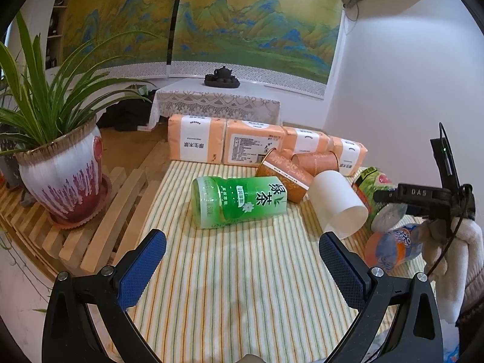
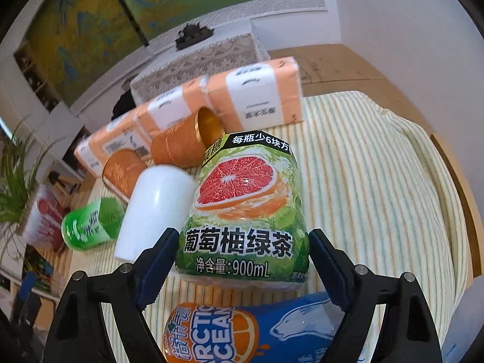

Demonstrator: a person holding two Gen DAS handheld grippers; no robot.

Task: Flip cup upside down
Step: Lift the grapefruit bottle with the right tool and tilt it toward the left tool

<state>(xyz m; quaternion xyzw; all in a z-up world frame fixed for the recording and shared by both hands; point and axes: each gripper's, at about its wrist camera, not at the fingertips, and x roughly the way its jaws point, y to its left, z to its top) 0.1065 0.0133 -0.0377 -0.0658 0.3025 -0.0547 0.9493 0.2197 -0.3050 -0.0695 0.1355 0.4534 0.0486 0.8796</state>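
With both tongs spread wide and empty, the left gripper (image 1: pixel 242 261) should swing toward two o'clock, straddle the white plastic cup (image 1: pixel 338 207) lying sideways beside the green tea bottle (image 1: pixel 239 201), and squeeze its mid-wall gently before rotating.

Left gripper (image 1: pixel 242 260) spread wide, holding nothing; right gripper (image 2: pixel 243 260) likewise agape (blue pads apart).
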